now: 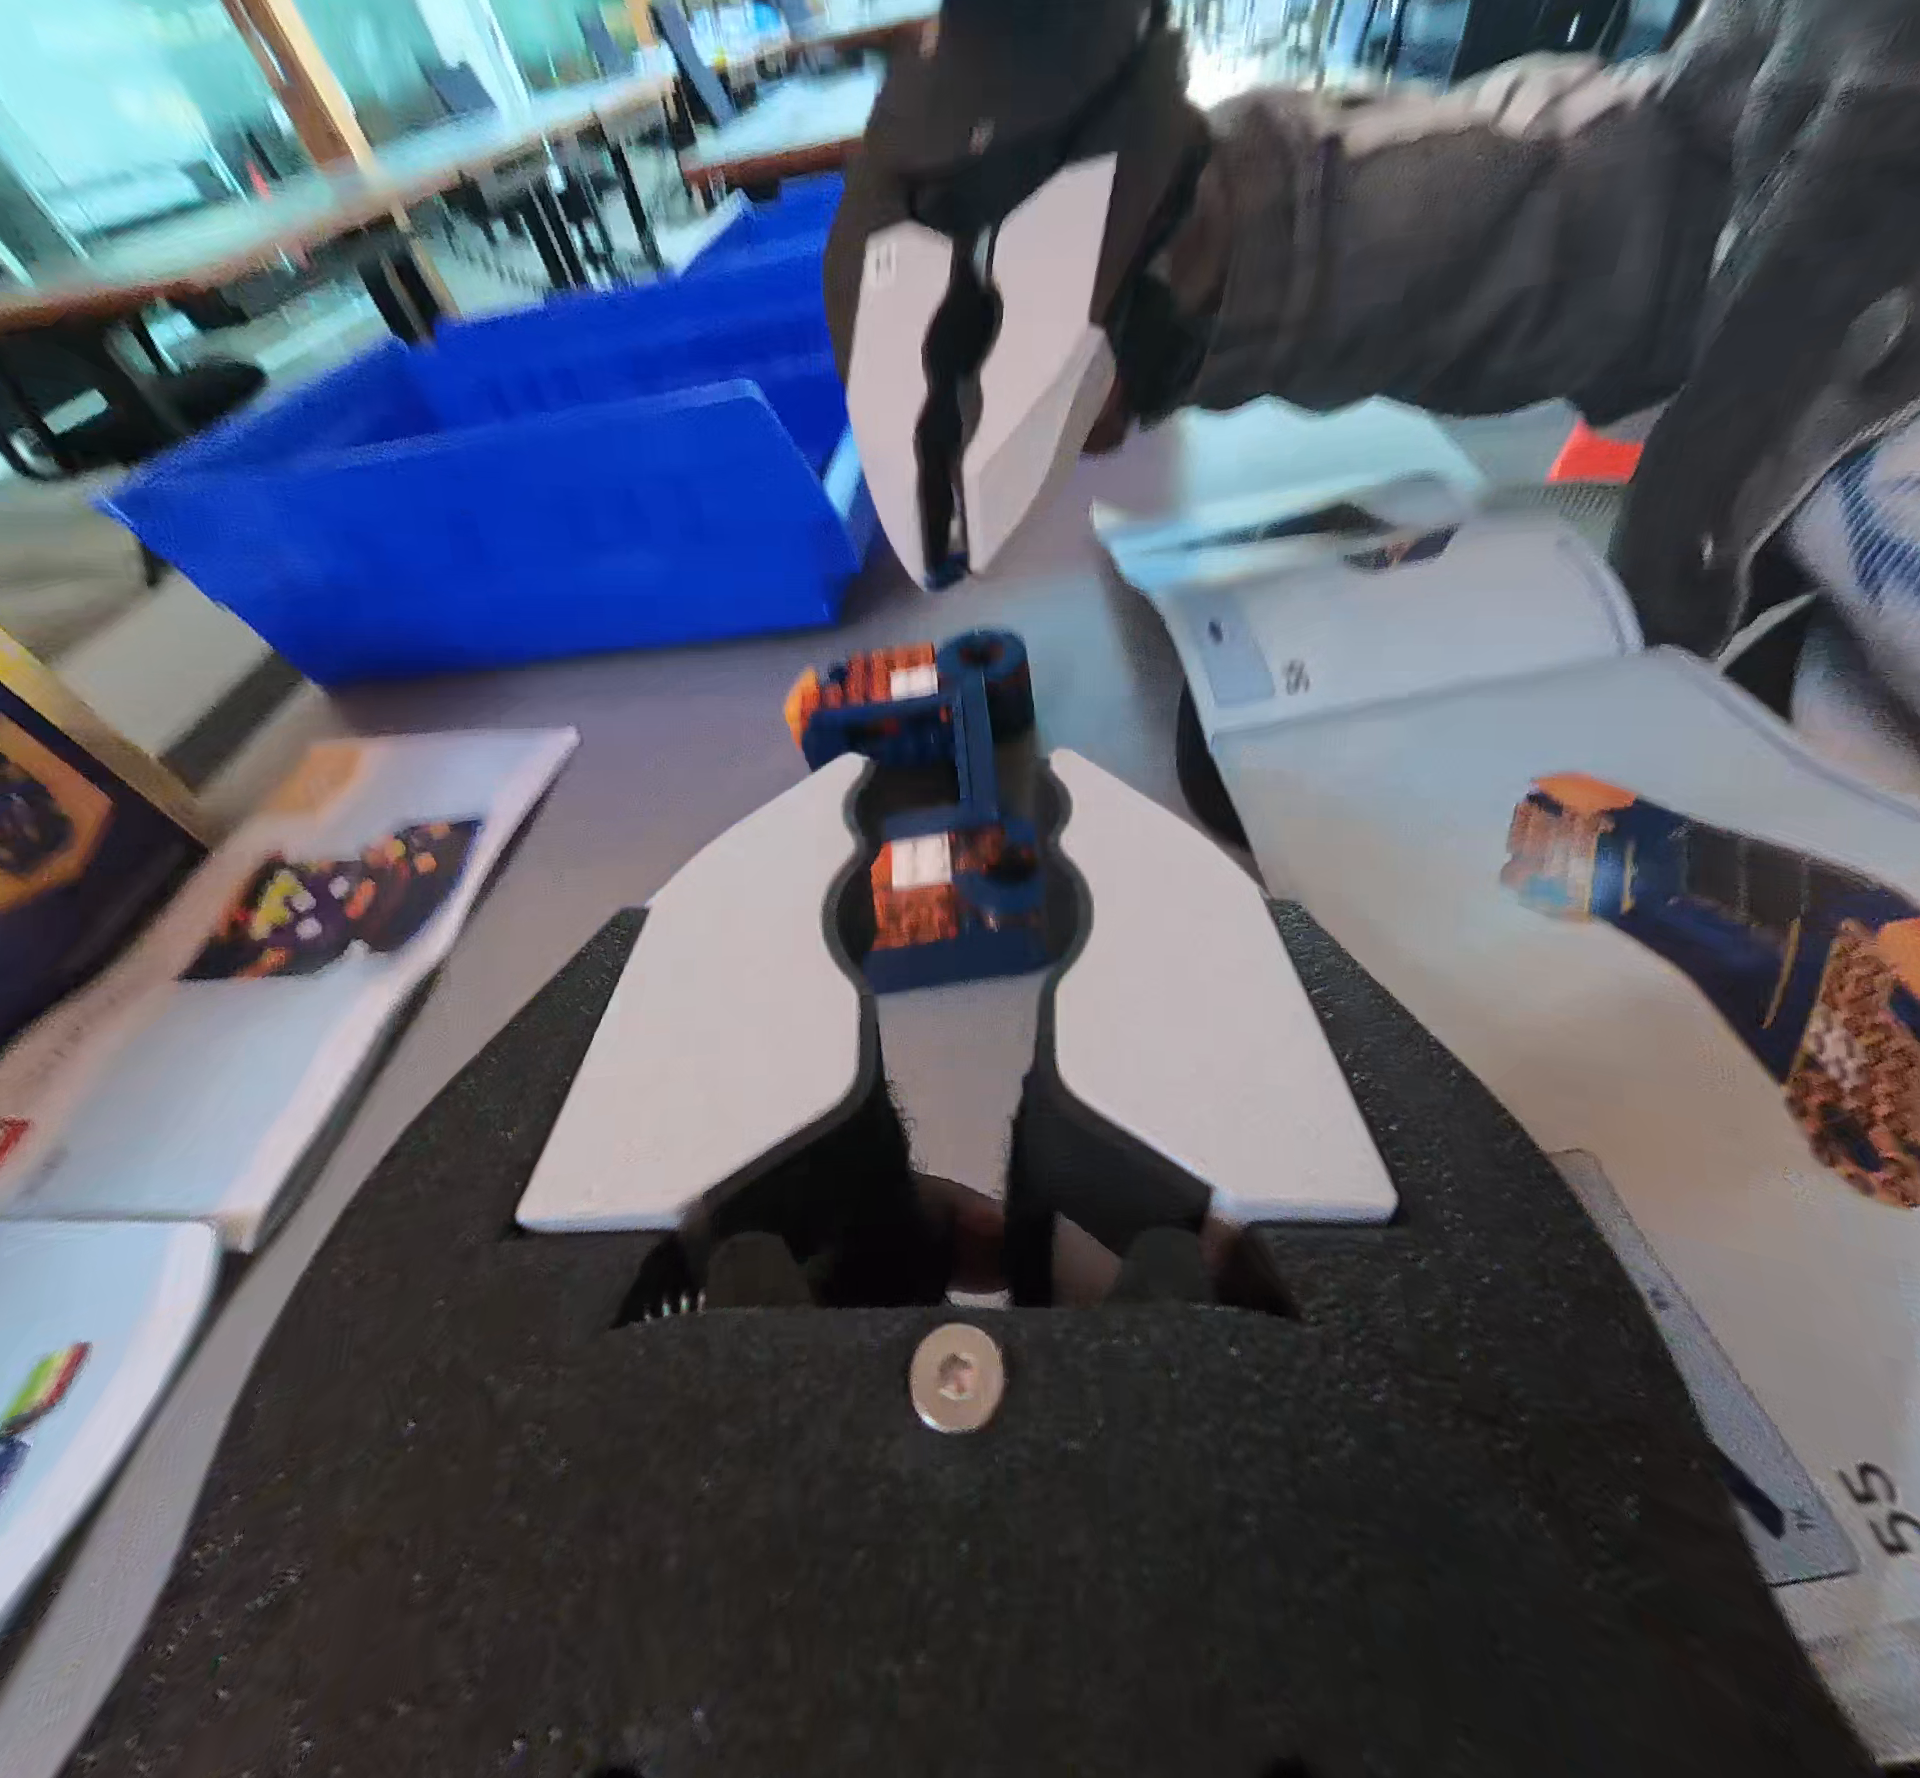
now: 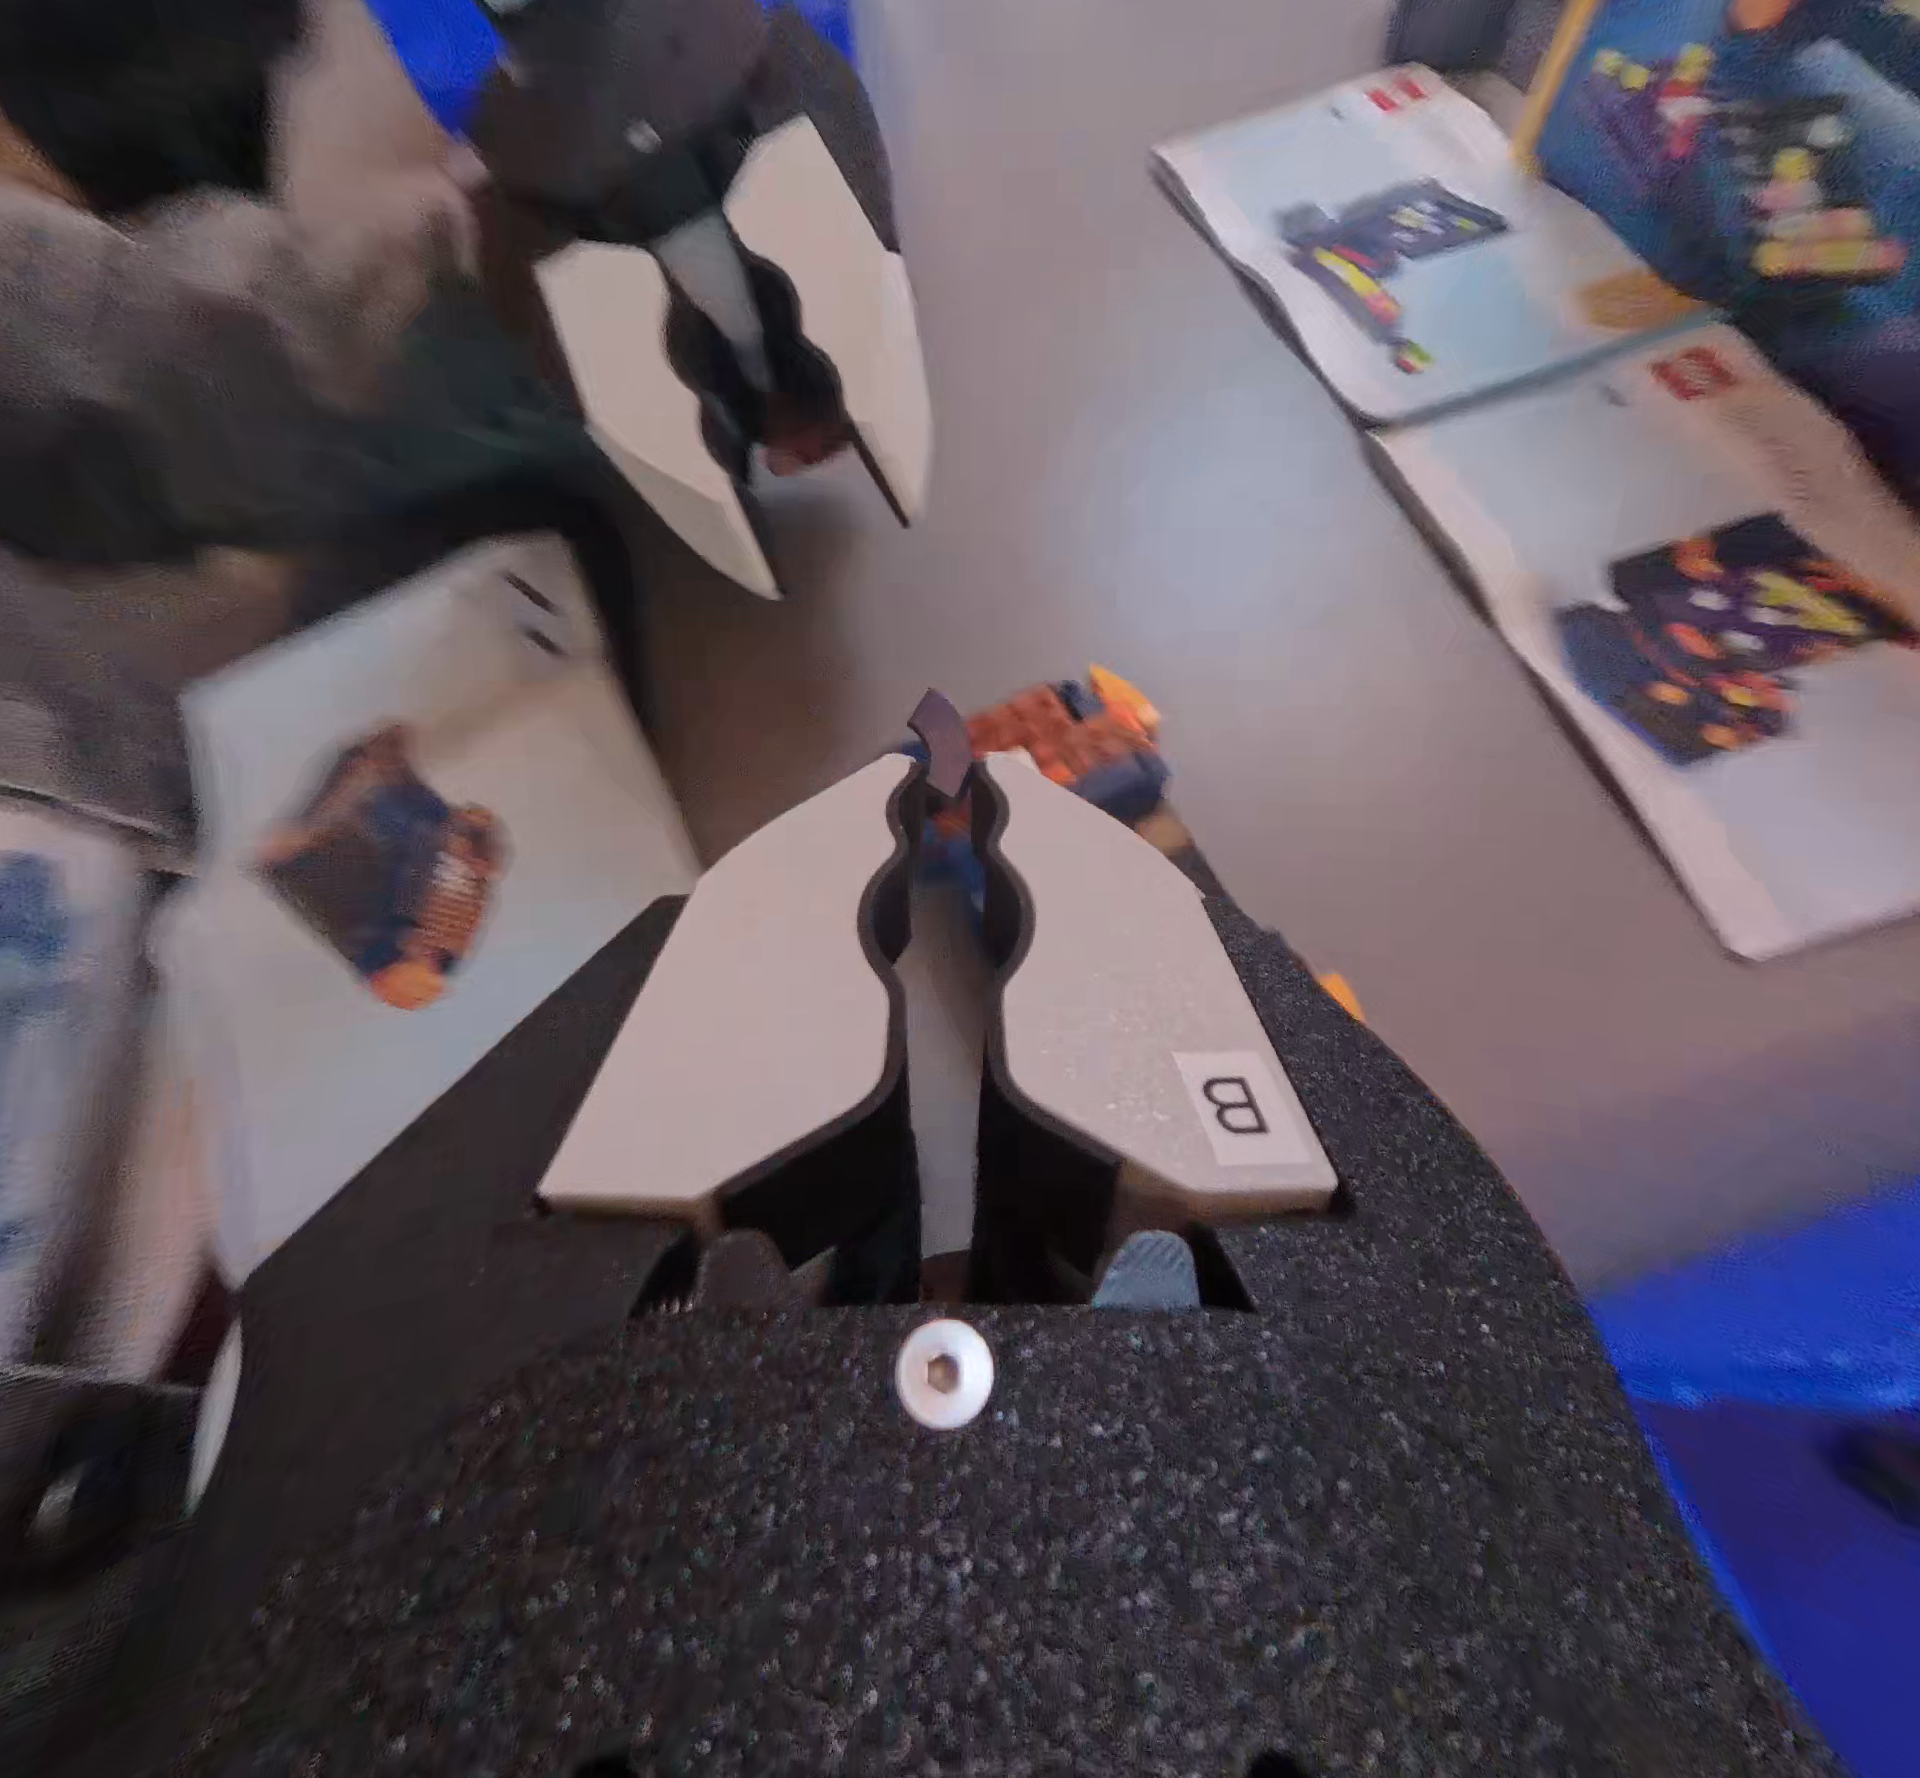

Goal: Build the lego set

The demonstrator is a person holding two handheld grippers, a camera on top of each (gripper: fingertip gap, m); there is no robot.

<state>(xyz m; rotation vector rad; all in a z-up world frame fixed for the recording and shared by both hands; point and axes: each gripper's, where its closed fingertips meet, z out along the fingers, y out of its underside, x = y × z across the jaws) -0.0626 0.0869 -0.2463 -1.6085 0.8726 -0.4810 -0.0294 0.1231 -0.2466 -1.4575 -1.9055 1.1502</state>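
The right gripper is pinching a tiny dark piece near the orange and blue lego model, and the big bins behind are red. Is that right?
Not quite. The bins are blue, not red, as the left wrist view shows. The rest is right: the right gripper pinches a tiny dark piece near the orange and blue lego model.

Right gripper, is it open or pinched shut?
Shut. The right gripper pinches a small dark curved Lego piece at its tips, with hardly any gap left between them.
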